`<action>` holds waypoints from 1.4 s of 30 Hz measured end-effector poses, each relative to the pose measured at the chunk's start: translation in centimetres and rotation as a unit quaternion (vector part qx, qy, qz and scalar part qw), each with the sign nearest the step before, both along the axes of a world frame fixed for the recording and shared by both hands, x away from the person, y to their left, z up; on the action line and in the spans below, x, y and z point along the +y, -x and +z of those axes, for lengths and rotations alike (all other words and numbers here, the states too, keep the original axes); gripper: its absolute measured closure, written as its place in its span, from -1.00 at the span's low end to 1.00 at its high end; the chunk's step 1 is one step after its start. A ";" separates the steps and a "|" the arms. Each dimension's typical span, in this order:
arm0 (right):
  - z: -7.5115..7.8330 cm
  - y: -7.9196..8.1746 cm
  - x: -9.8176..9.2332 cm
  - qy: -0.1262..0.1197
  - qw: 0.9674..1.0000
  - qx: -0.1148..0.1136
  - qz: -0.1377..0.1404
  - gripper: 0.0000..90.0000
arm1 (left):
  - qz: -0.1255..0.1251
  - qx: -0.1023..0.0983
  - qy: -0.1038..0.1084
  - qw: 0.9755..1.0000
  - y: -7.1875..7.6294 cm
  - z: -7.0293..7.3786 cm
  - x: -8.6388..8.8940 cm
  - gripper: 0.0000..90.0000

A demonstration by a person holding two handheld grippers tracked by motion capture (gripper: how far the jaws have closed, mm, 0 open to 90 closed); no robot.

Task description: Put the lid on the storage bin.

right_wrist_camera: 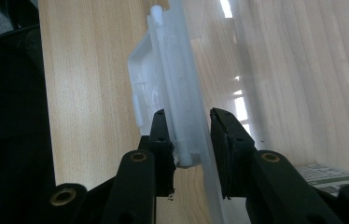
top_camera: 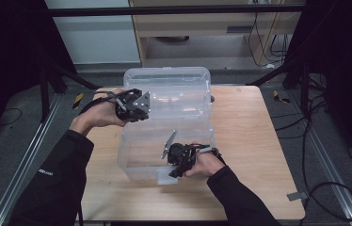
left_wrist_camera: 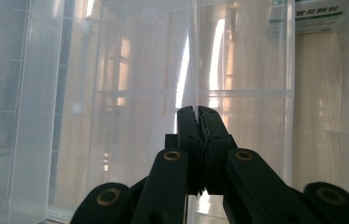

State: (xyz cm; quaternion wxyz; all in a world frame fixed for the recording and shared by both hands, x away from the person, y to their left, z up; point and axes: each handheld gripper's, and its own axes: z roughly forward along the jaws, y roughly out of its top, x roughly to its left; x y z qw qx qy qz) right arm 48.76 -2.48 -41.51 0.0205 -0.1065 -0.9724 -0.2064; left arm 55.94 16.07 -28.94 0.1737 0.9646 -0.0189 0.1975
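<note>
A clear plastic storage box (top_camera: 136,165) stands on the wooden table with its lid (top_camera: 179,84) raised upright at the back. My left gripper (top_camera: 142,111) is at the lid's left edge. In the left gripper view it (left_wrist_camera: 197,112) is shut on a thin clear rim of the lid (left_wrist_camera: 194,56). My right gripper (top_camera: 176,170) is at the box's front rim. In the right gripper view its jaws (right_wrist_camera: 189,122) straddle the white latch (right_wrist_camera: 163,70) and the clear front wall (right_wrist_camera: 196,56), pressed against them. A small green and white carton (left_wrist_camera: 317,18) lies inside the box.
The wooden table (top_camera: 259,155) has bare room to the right of the box and in front of it. A person's dark sleeves (top_camera: 56,183) come in from the bottom. Black frame legs and cables (top_camera: 306,103) stand around the table on the floor.
</note>
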 end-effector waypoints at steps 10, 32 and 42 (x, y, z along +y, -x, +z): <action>0.0 0.0 0.0 -0.001 1.000 -0.006 0.005 0.57 | 0.003 0.007 0.005 1.000 2.4 -0.4 0.6 0.97; 0.0 0.3 0.0 -0.003 1.000 -0.014 0.005 0.56 | -0.022 0.006 -0.006 1.000 5.0 -1.3 0.8 0.95; 0.1 0.8 0.0 0.000 1.000 -0.026 0.008 0.36 | -0.023 0.012 -0.006 1.000 5.3 -1.5 0.9 0.94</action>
